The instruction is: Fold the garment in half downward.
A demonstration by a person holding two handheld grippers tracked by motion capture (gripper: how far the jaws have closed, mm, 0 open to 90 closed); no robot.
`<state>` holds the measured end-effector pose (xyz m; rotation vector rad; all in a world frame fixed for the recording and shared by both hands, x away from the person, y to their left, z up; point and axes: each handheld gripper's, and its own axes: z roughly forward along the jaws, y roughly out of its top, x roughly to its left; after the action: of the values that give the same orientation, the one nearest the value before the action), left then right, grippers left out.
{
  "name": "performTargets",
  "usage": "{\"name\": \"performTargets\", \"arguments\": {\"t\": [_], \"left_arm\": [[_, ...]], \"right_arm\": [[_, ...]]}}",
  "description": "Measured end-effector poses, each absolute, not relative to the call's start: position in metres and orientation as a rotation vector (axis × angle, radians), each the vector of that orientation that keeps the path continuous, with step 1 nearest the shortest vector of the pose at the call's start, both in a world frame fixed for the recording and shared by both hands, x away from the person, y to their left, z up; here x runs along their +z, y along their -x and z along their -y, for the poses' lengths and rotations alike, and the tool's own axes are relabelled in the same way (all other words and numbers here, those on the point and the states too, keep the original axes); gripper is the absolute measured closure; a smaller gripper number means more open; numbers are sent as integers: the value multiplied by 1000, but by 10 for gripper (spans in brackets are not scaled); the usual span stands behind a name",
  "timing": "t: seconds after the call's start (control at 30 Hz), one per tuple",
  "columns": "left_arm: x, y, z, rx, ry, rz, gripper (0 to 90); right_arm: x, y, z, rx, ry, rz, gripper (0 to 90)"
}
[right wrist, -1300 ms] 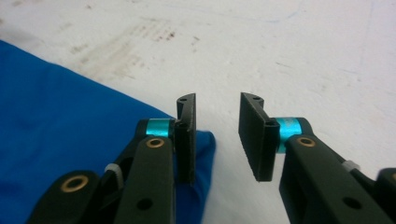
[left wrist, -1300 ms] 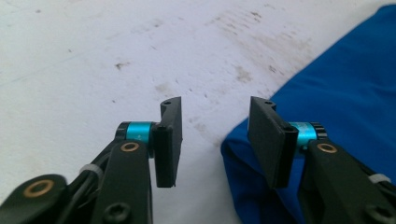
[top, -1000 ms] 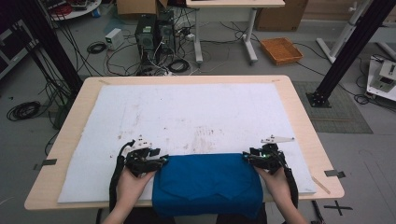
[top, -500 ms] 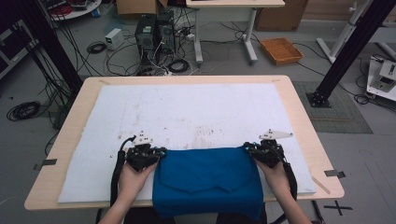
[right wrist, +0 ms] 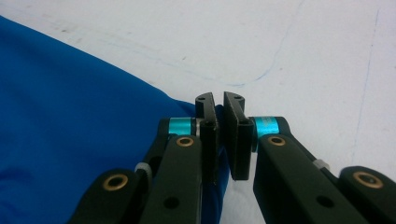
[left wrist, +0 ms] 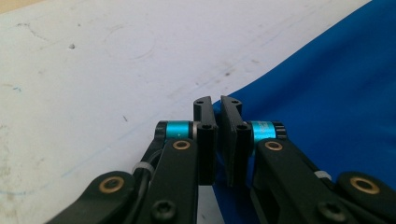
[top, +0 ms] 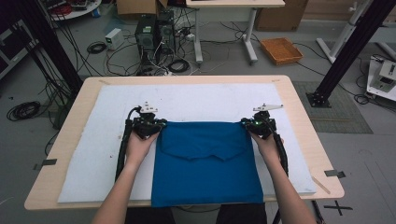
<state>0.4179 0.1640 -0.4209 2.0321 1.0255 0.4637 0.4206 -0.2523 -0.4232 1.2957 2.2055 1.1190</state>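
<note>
Readable text: none can be made out.
Labels and brands: none can be read on the blue cloth (top: 205, 163) or the table (top: 299, 100).
Numbers, signs: none.

Light wooden surface (top: 303, 116) carries a white scuffed mat (top: 98, 154), on which a blue cloth (top: 205, 168) lies spread, overhanging the near edge.

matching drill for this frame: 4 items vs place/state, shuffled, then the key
1. left gripper
2. right gripper
3. blue cloth
4. white mat

a. covers the tabletop, under everything
b. clamped on the cloth's far left corner
c. spread flat, near edge hanging over the table's front
d. clamped on the cloth's far right corner

Pairs: 1-b, 2-d, 3-c, 4-a
</note>
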Motion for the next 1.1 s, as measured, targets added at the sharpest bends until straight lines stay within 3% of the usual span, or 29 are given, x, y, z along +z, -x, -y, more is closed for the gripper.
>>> {"name": "performTargets", "arguments": {"t": [0.37,0.4,0.47,0.5,0.63,0.83,1.1], "left_arm": [[-430,-435,-164,459,-2009,-1072,826],[-430,-434,-165,473,-2006,-1089,775],[-427,-431,-167,494,-1994,-1124,590],[-425,-428,-169,502,-1987,-1120,567],[-418,-409,-176,508,-1942,-1124,546],[-419,-377,-184,325,-1912,-1126,536],[-434,-370,-183,155,-1930,-1188,598]], "right_arm": [[-434,-433,252,1119,-1326,-2189,830],[-433,-432,252,1115,-1326,-2193,808],[-432,-431,252,1091,-1325,-2186,735],[-431,-430,253,1090,-1331,-2181,710],[-421,-421,256,1116,-1334,-2158,641],[-407,-391,256,1198,-1307,-2140,623],[-425,-362,263,1253,-1338,-2176,623]]}}
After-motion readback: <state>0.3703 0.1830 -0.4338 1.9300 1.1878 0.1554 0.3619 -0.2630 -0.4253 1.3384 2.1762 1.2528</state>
